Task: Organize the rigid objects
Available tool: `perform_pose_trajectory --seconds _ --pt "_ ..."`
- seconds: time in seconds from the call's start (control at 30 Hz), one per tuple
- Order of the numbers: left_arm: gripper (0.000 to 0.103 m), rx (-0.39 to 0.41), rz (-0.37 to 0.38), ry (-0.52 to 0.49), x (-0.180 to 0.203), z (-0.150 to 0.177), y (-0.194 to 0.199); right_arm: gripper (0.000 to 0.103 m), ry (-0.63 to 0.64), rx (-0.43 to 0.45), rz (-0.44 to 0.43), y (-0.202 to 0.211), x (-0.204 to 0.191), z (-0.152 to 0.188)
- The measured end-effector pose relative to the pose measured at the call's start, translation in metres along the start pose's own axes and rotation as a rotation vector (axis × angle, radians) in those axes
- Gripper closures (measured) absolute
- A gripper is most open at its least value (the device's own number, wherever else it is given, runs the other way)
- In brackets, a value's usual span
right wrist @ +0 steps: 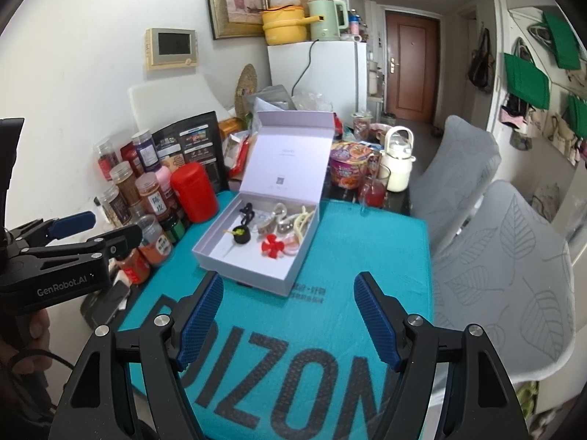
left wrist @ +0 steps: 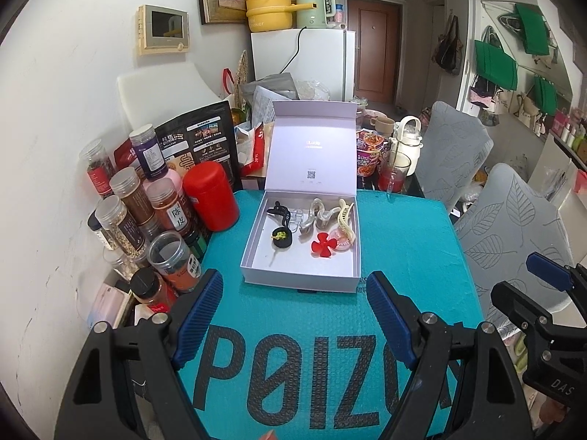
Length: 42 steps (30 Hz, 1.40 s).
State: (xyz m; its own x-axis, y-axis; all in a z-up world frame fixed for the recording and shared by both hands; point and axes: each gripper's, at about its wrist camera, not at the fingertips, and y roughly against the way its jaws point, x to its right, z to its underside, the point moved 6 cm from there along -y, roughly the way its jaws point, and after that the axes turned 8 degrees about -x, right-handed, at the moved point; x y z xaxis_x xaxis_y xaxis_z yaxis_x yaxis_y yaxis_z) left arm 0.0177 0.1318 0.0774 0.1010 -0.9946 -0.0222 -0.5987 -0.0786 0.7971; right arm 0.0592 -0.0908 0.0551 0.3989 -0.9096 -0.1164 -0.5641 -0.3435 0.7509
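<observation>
Straight ahead on the teal mat, box (left wrist: 300,282) sits w/ lid up, hair clips (left wrist: 323,216) inside at far side. Left tongs (left wrist: 293,315) and right tongs (right wrist: 288,317) both open, empty, short of near wall; left one more square-on.

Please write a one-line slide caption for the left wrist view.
Open left gripper faces a lidded box of hair clips.

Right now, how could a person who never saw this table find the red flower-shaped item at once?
Look at the open white box on the teal mat. The red flower clip lies at the near end of its cluster of hair accessories, beside a pink round piece. It alone is bright red with rounded petals.
</observation>
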Motion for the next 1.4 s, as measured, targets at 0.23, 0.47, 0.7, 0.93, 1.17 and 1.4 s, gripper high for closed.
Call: perform_pose_trajectory --seconds 0.23,0.47,0.7,0.93,1.17,1.4 --pt "0.022 0.002 -0.001 -0.011 0.002 0.002 0.001 0.028 -0.005 0.0 -0.003 0.003 0.002 0.005" --pt "0.022 0.003 0.003 -0.005 0.003 0.001 0.002 0.028 -0.007 0.001 -0.006 0.004 0.002 0.006" --pt "0.022 0.011 -0.001 -0.009 0.007 0.0 0.005 0.028 -0.006 0.001 -0.003 0.004 0.002 0.005" --pt "0.022 0.013 0.007 -0.019 0.013 -0.002 0.005 0.028 -0.013 0.004 0.0 0.008 0.003 0.002" --pt "0.022 0.019 0.01 -0.036 0.018 -0.005 0.006 0.028 -0.022 0.01 0.003 0.009 0.006 0.0" --pt "0.022 0.025 0.009 -0.044 0.022 -0.009 0.007 0.028 -0.029 0.014 0.008 0.009 0.009 0.0"
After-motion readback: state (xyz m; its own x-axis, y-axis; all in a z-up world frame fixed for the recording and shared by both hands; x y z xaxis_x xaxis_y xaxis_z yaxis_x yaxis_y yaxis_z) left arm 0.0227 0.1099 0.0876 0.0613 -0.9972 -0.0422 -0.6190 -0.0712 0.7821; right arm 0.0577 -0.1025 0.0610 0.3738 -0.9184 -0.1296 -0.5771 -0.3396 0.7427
